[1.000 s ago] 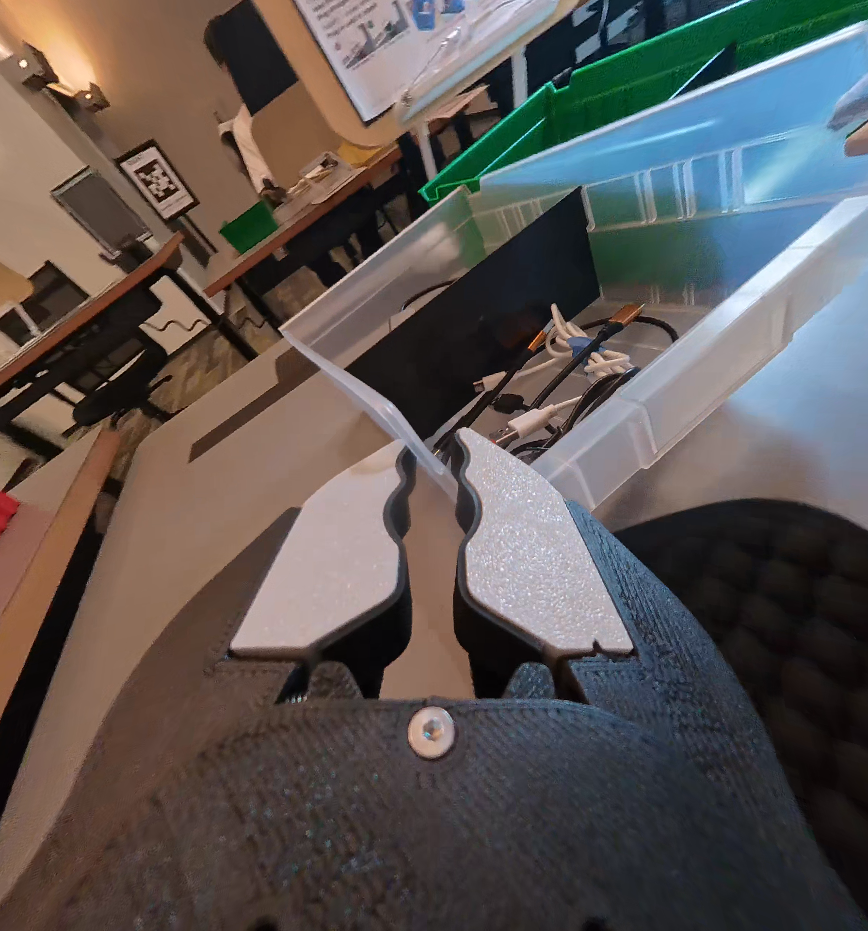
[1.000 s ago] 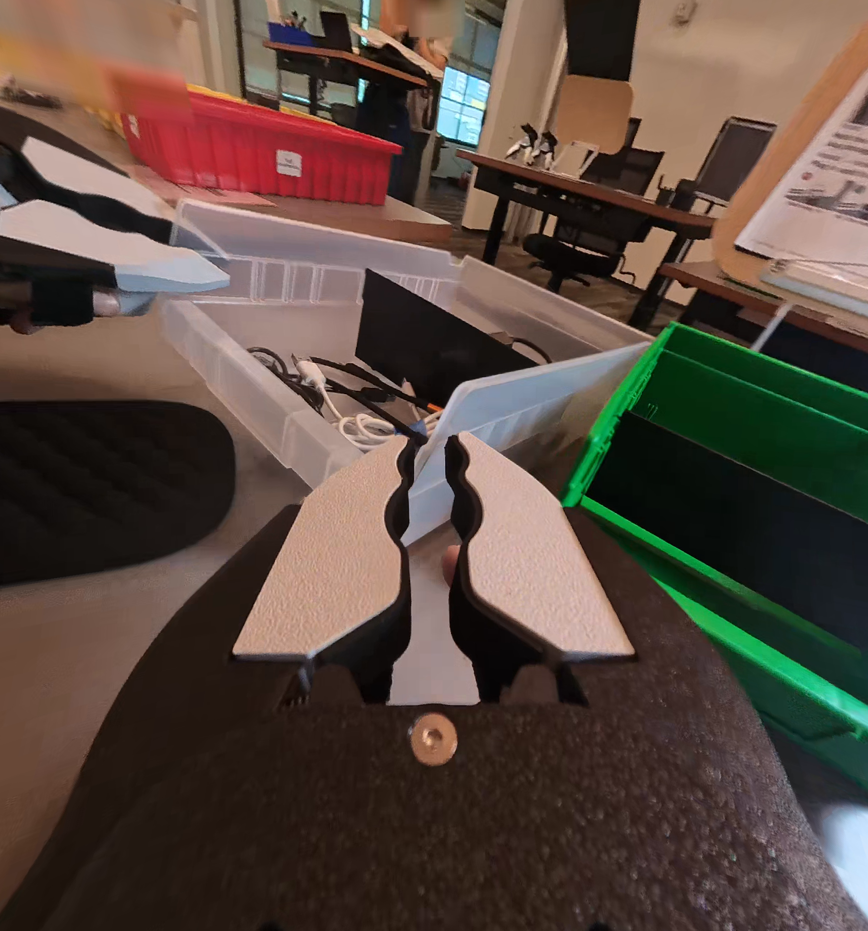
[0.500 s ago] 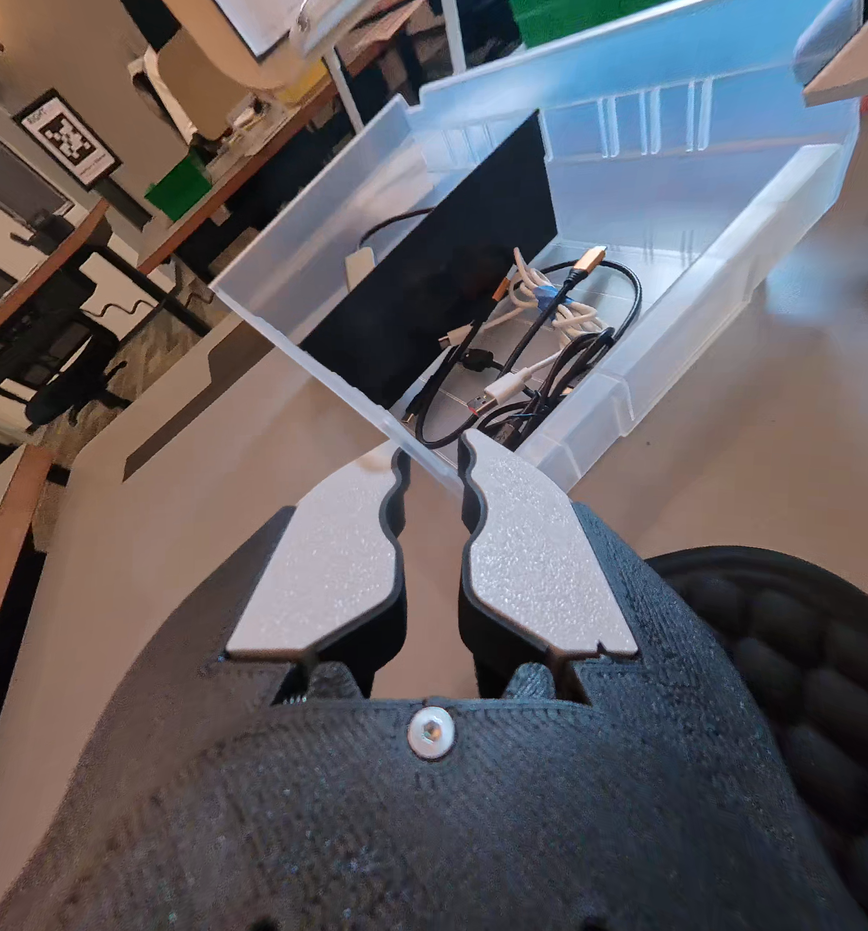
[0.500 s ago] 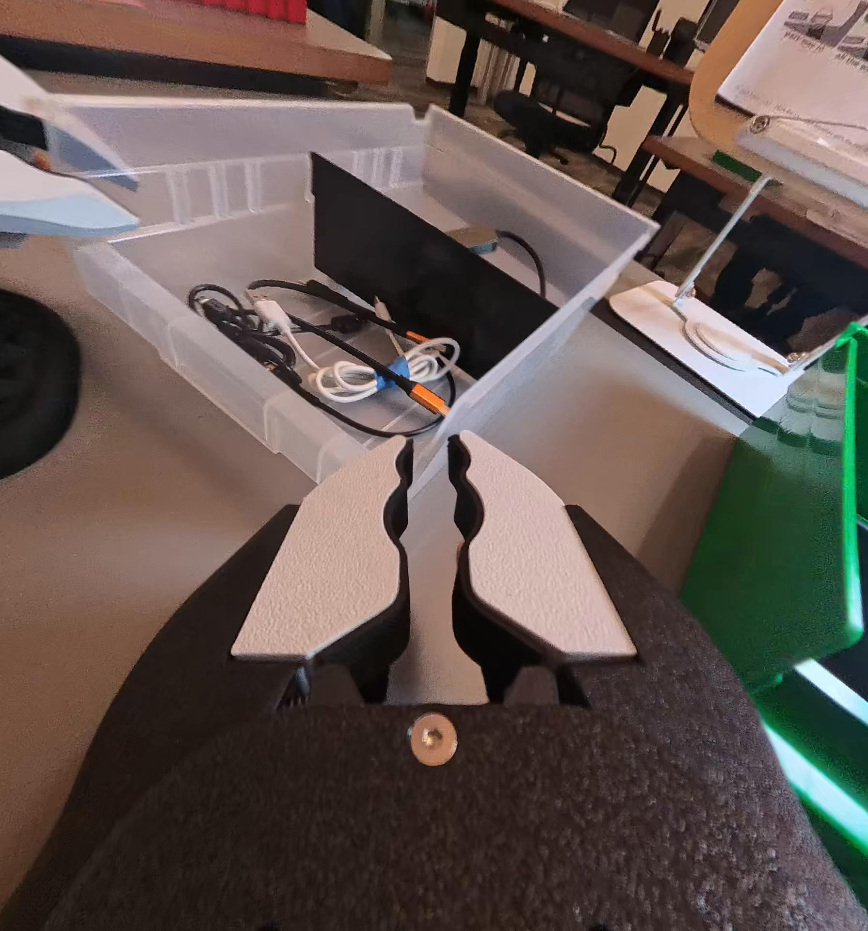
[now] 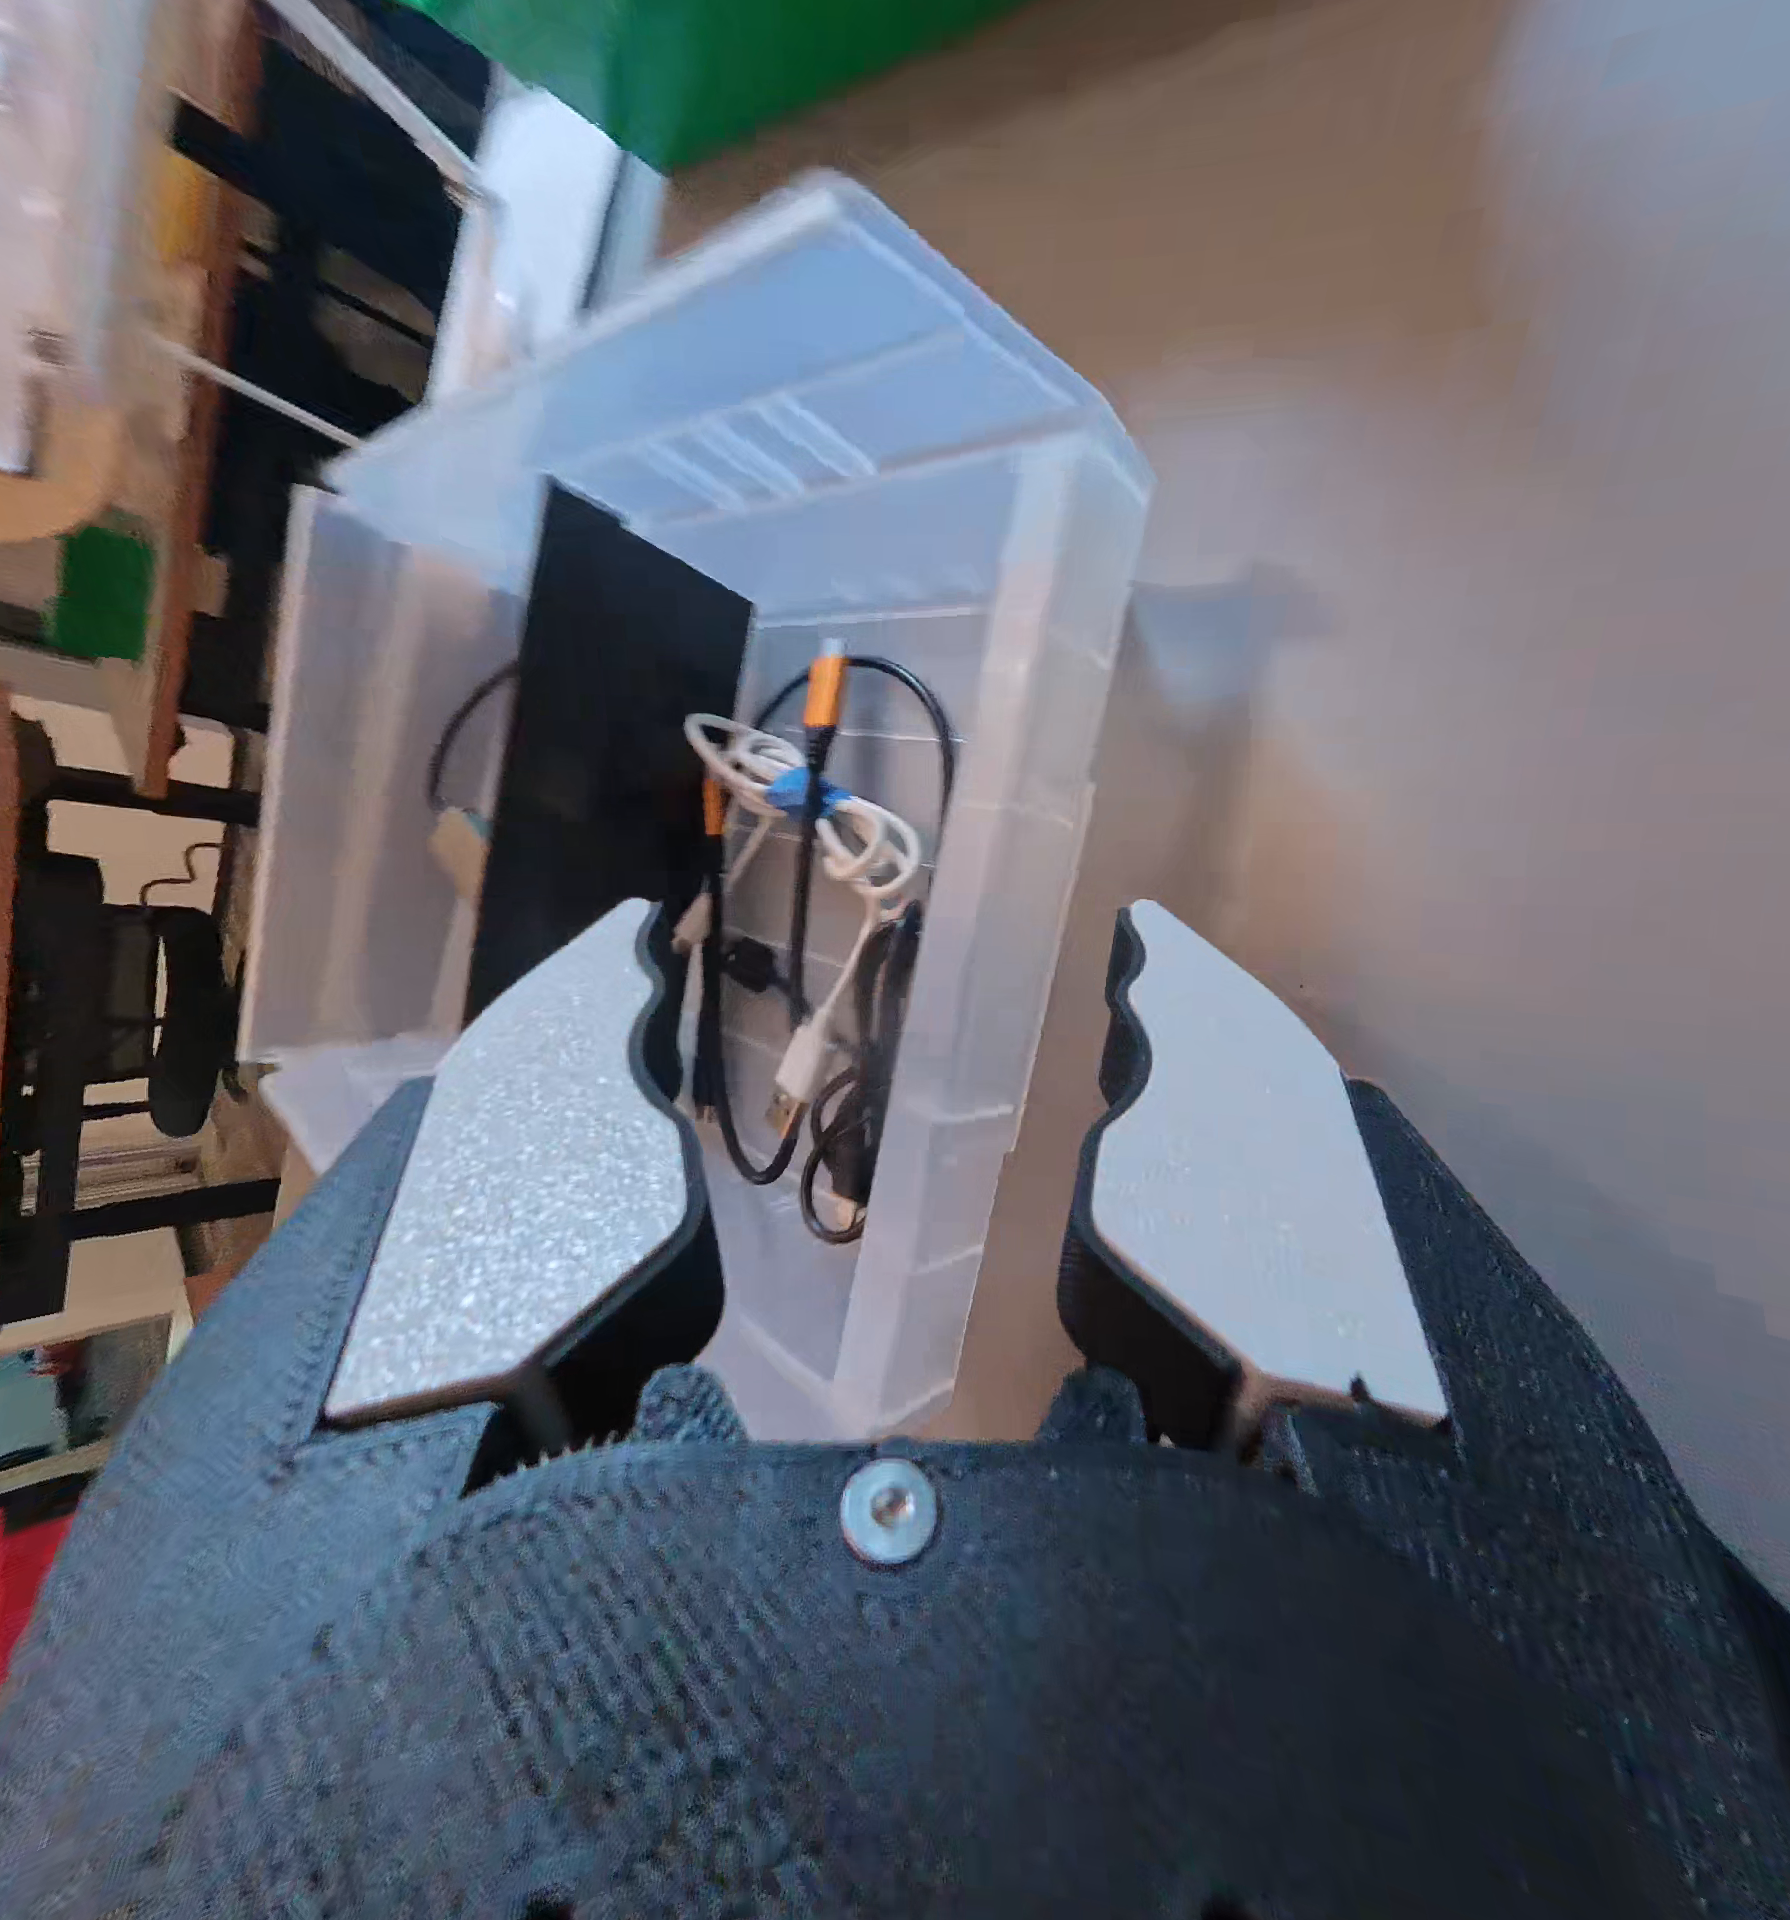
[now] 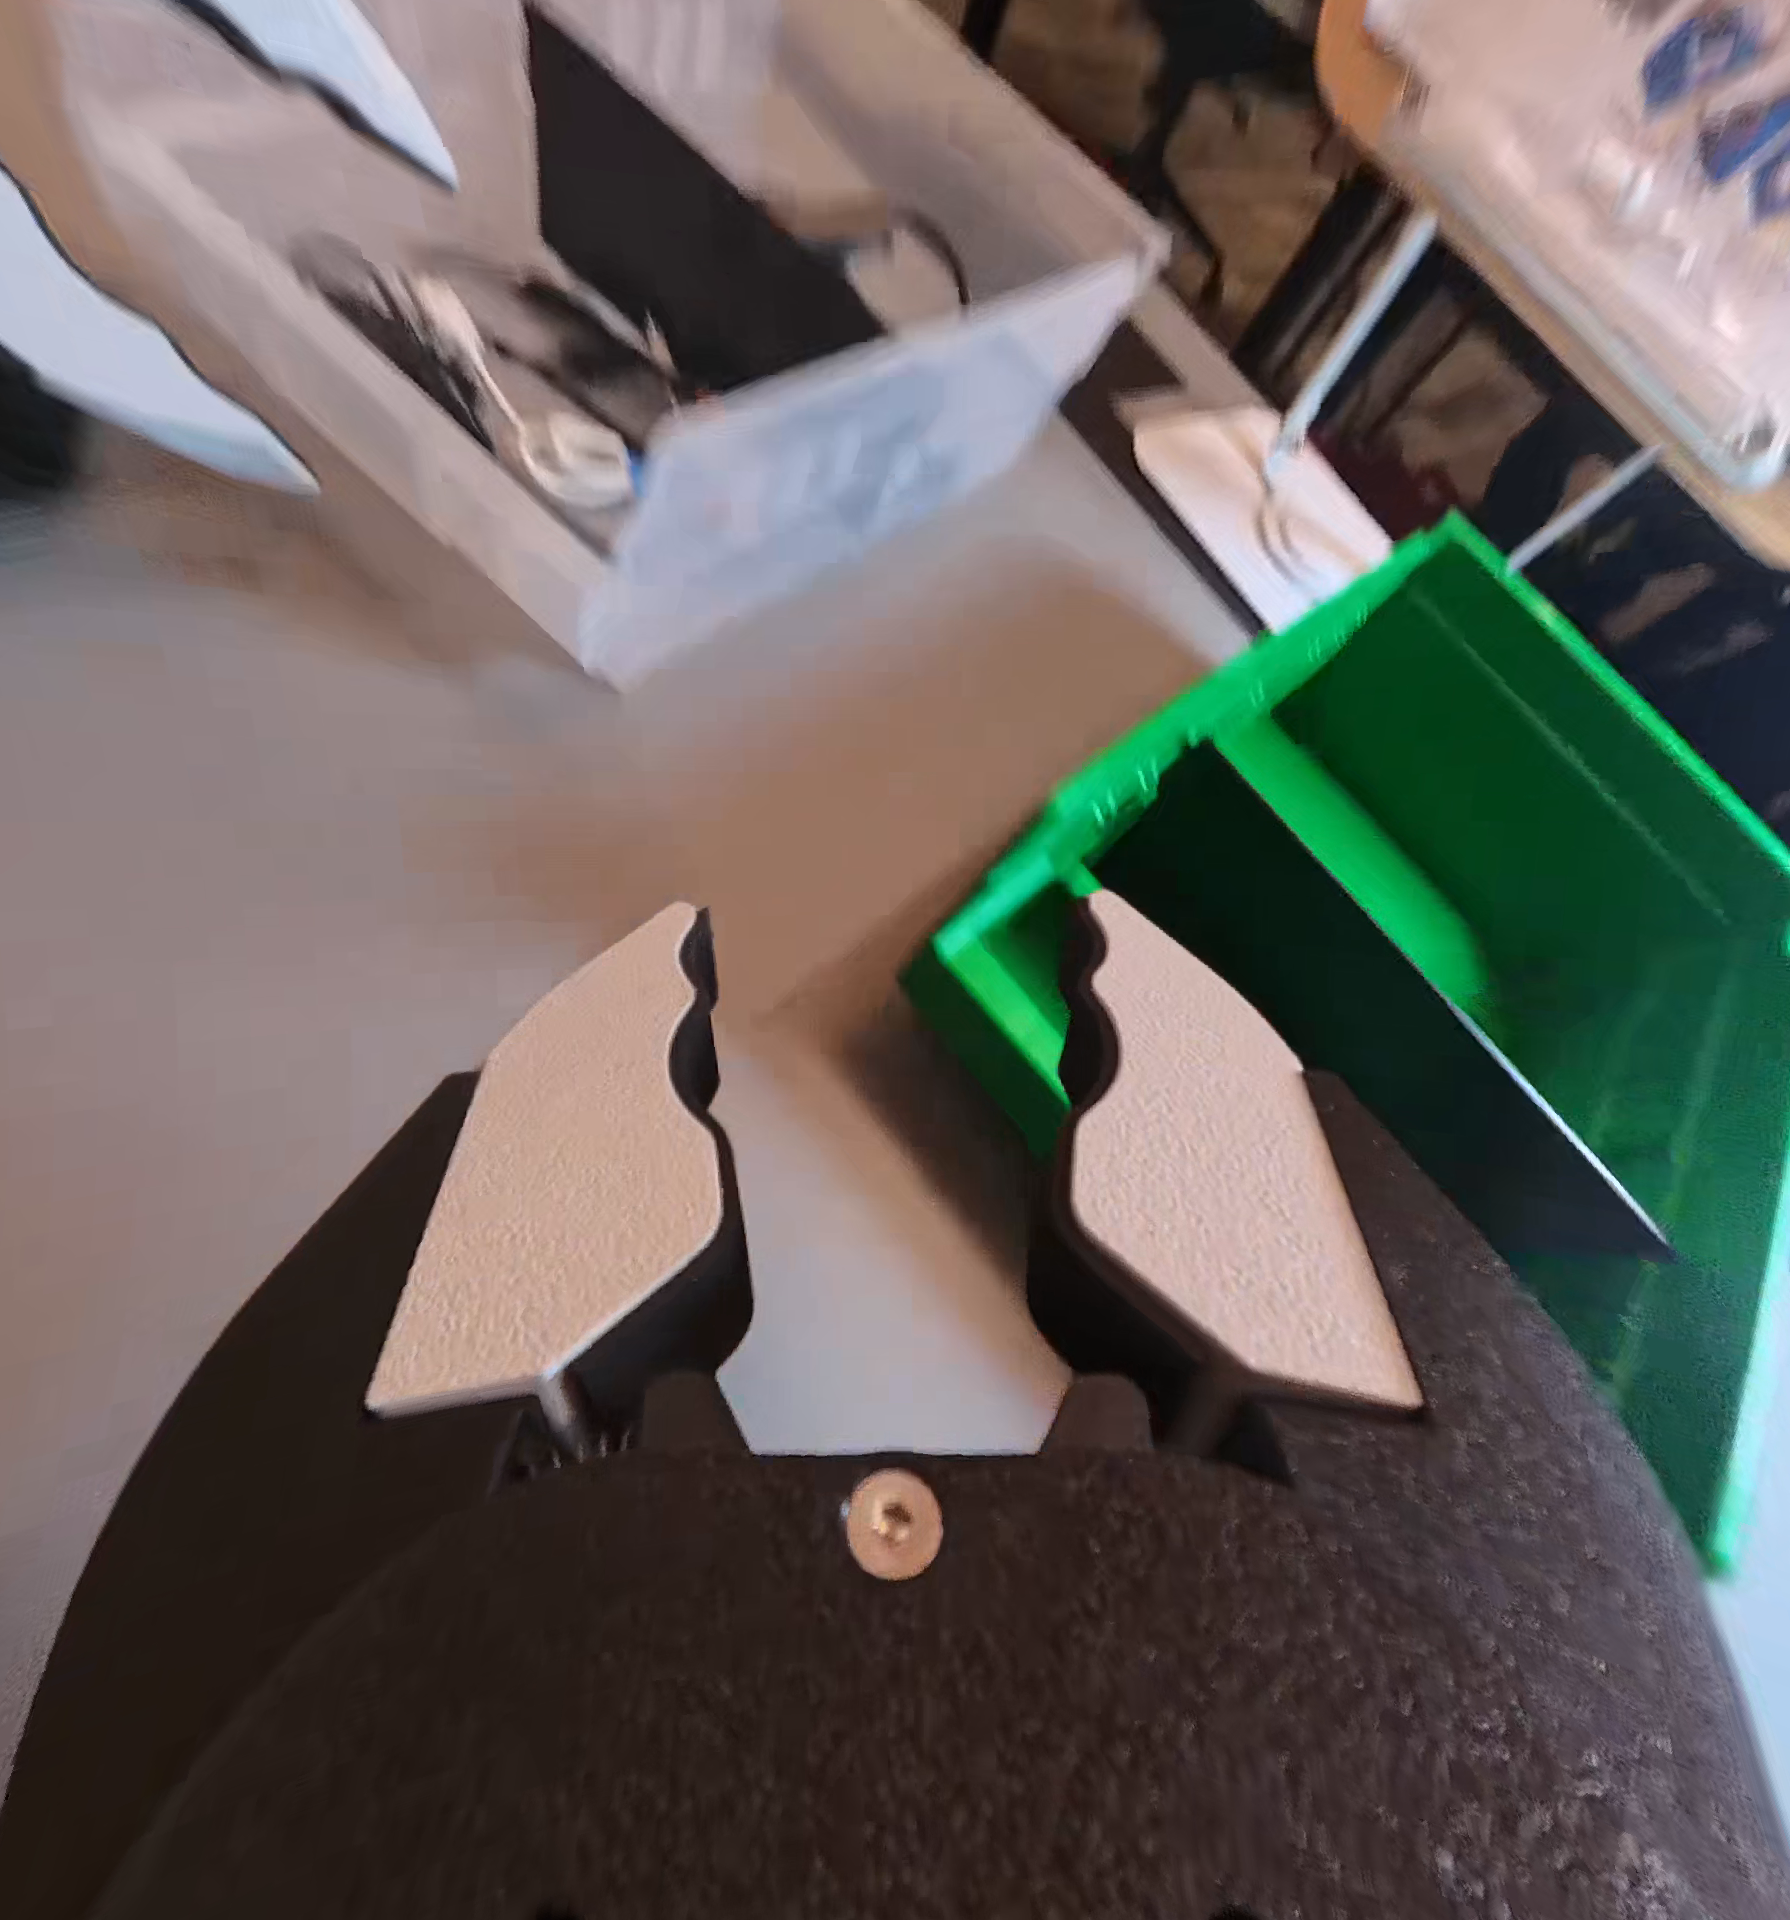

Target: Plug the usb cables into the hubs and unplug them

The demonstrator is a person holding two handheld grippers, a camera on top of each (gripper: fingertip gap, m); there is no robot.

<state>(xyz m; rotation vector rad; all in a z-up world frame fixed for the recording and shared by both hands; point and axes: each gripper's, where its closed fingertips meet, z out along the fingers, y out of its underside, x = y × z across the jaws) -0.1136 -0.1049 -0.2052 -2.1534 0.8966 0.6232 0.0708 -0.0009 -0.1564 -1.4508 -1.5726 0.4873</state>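
Both tongs are spread wide, gripping nothing: left tongs (image 5: pixel 886 914) before the clear bin (image 5: pixel 1036 831) of USB cables (image 5: pixel 818 935), right tongs (image 6: pixel 886 920) beside it.

A: Left gripper (image 5: pixel 886 914)?
B: Jaws spread wide, nothing btwn them; grey pads (image 5: pixel 517 1174) face up, tips aimed at 12 o'clock.

A: Right gripper (image 6: pixel 886 914)?
B: Also parted, empty, slightly narrower gap. Left gripper's tips show blurred at 10 o'clock in right wrist view.
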